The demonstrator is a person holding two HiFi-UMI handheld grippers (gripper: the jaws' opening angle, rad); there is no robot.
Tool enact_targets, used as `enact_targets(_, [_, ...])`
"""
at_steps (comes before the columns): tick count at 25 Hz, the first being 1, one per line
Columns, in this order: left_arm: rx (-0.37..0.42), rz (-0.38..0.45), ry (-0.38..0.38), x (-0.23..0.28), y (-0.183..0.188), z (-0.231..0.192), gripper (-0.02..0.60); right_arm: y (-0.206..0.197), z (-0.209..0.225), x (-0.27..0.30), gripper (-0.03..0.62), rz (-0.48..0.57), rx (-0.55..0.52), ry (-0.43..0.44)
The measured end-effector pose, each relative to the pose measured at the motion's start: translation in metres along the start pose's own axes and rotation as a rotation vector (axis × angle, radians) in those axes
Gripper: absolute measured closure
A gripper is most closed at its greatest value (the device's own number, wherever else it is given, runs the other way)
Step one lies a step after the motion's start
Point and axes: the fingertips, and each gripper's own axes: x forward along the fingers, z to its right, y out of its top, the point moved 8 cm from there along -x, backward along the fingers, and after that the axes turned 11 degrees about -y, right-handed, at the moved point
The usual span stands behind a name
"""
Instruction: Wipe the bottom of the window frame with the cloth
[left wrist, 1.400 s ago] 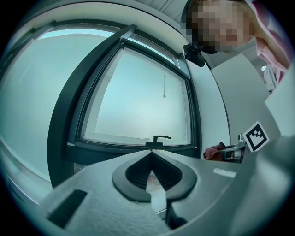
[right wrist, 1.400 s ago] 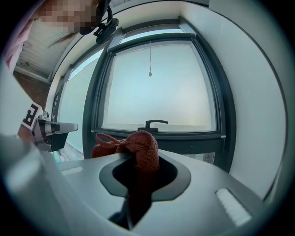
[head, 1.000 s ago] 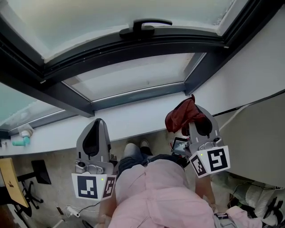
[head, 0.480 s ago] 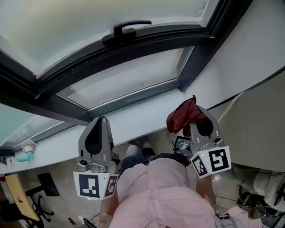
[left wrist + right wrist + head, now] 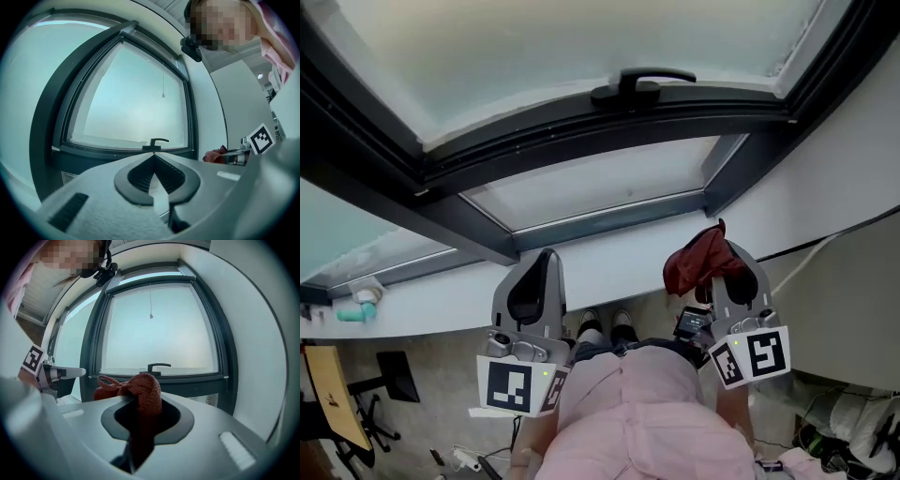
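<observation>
Jaws clamp cloth (image 5: 698, 259), clear of window frame (image 5: 609, 221)

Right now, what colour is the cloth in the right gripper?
Rust red; the cloth shows best in the right gripper view.

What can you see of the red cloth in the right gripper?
The cloth is dark red, knitted-looking and soft, bunched into a crumpled wad. The right gripper is shut on it; a lump and a twisted tail bulge out past the jaw tips. It is held by the white sill, apart from the dark window frame.
</observation>
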Motion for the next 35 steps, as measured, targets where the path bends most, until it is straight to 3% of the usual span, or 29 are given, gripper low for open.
enact_targets(15, [0.010,0.009,0.057,-0.039,0.019,-0.093,0.580,0.020,-0.114,0.075,0.530,0.023,-0.002,0.154])
enact_targets(25, [0.023,0.033,0.041,-0.054,0.025,-0.131,0.580,0.051,-0.180,0.109,0.530,0.164,-0.028,0.243])
enact_targets(35, [0.023,0.060,0.057,-0.065,0.028,-0.142,0.580,0.105,-0.249,0.179,0.531,0.301,-0.100,0.351])
